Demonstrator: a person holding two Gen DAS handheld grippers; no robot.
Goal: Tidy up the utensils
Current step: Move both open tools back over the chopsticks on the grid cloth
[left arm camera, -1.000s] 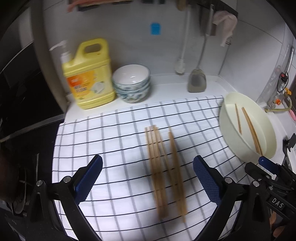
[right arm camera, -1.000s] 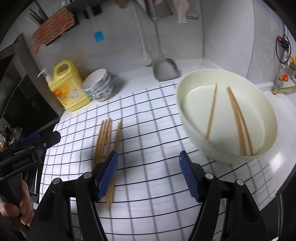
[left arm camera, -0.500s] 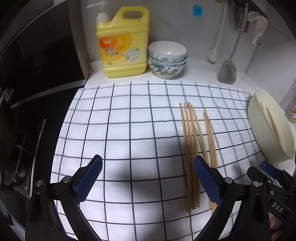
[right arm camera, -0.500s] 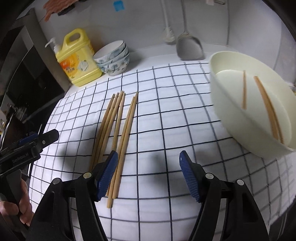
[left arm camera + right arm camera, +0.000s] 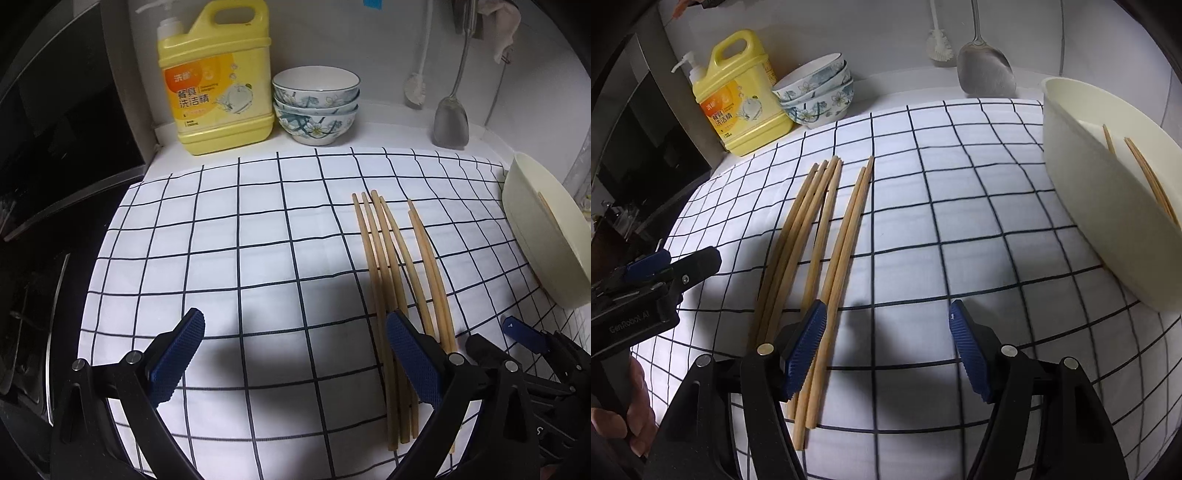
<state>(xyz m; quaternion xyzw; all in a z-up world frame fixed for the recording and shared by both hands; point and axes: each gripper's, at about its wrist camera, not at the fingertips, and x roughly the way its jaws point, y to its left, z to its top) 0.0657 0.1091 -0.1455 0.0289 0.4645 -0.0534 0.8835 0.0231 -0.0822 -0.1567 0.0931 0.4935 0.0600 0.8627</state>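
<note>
Left wrist view shows the left gripper [image 5: 293,354] released, jaws wide over bare checked cloth [image 5: 221,240], whose left edge meets the dark stove [image 5: 44,221]. Six loose chopsticks [image 5: 391,266] lie just beside its right finger. Across the cloth, the right gripper [image 5: 886,347] also stands spread and empty, its left finger over the chopsticks' near ends. More chopsticks [image 5: 1145,173] rest in the cream basin [image 5: 1108,206] at the cloth's right edge.

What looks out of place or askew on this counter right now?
A few chopsticks lie inside the cream basin, apart from the six chopsticks lined up on the checked cloth. The basin appears tilted, resting partly on the cloth's edge. Nothing looks spilled or broken.
</note>
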